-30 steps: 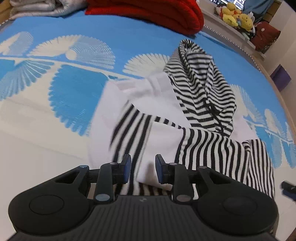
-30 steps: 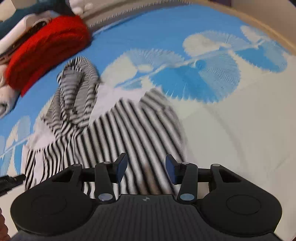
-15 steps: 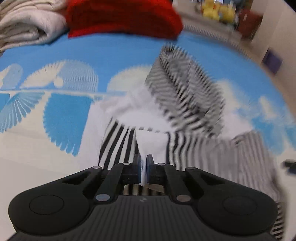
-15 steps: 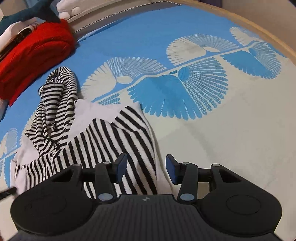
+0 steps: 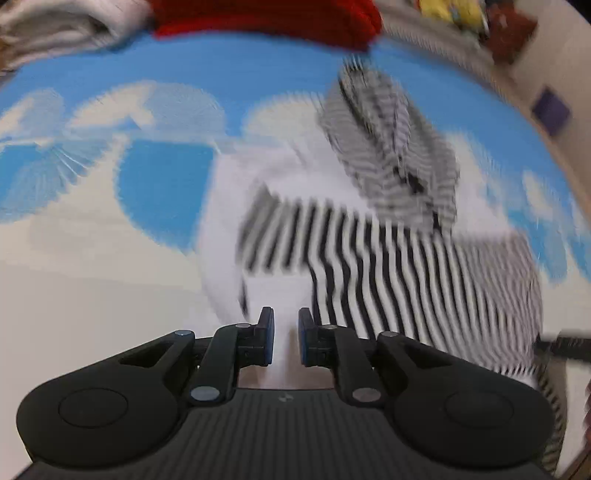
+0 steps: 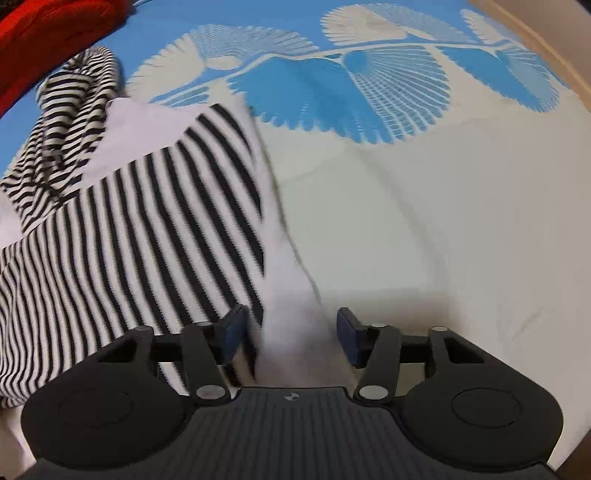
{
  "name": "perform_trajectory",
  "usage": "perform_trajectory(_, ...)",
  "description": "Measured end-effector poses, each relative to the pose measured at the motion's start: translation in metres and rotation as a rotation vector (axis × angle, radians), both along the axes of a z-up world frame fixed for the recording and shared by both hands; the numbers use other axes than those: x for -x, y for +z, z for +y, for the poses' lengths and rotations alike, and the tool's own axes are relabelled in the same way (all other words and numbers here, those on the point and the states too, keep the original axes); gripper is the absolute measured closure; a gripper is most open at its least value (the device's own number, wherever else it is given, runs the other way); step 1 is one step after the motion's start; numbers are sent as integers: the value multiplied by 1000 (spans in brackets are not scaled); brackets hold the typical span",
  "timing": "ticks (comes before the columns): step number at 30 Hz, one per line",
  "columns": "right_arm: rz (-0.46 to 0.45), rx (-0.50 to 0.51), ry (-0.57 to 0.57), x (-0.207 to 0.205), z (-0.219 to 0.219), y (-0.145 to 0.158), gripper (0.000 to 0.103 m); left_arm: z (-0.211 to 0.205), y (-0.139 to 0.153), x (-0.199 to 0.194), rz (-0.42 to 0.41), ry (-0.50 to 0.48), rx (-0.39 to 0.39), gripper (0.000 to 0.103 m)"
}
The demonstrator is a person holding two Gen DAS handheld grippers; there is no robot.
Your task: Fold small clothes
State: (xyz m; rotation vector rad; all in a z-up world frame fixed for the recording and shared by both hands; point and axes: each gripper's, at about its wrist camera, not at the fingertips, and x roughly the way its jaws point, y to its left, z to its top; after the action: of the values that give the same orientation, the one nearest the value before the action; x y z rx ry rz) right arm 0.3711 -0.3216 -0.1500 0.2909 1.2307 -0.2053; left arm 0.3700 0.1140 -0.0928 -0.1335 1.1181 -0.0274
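A small hooded top with black and white stripes (image 5: 406,258) lies crumpled on the bed, its hood (image 5: 391,147) pointing away from me. My left gripper (image 5: 286,332) hangs over the top's white near edge. Its jaws are opening, a narrow gap shows white cloth, and the pads do not press on it. This view is blurred by motion. In the right wrist view the same top (image 6: 147,221) fills the left half. My right gripper (image 6: 291,332) is low over its white right edge. Its jaws are opening wide, with white cloth between them and no grip.
The bed cover (image 6: 406,184) is cream with blue fan patterns. A red knitted piece (image 5: 266,14) and a folded pale blanket (image 5: 66,22) lie at the far side. Plush toys (image 5: 454,11) sit on a ledge beyond, and a purple box (image 5: 550,107) is at the right.
My left jaws closed on the white cloth half a second ago and have since parted a little. My right gripper has sunk closer to the top's right edge and its jaws have widened.
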Motion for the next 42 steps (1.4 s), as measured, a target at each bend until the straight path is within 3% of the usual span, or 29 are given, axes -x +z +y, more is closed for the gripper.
perform_trajectory(2, -12, 14, -7, 0, 2, 6, 50, -7, -26, -4, 96, -35, -56, 87)
perform_trajectory(3, -41, 18, -12, 1, 4, 12, 50, -10, -33, -5, 105, -55, -82, 87)
perform_trajectory(6, -106, 28, 70, 0, 19, 26, 50, -9, -21, -4, 59, -35, -60, 81)
perform_trajectory(8, -62, -7, 129, -3, 25, 18, 50, -8, -16, -4, 17, -34, -19, 71)
perform_trajectory(9, -16, -16, 141, -3, 26, 9, 50, -10, -23, -6, 43, -35, -30, 68)
perform_trajectory(10, 17, -9, 137, -3, 25, 0, 50, -12, -33, -8, 81, -42, -60, 68)
perform_trajectory(13, 5, 15, 138, -1, 26, 2, 45, -24, -32, -11, 59, -75, -129, 66)
perform_trajectory(24, -199, 24, 210, -6, 45, 48, 47, -29, -20, -15, 17, -62, -159, 57)
perform_trajectory(34, -239, 71, 250, -4, 58, 56, 49, -34, -10, -26, -22, -33, -154, 55)
perform_trajectory(38, -242, 56, 252, -5, 59, 59, 49, -32, 0, -28, -67, 5, -142, 55)
perform_trajectory(42, -247, 13, 260, -8, 63, 65, 53, -26, 27, -23, -239, 64, -130, 59)
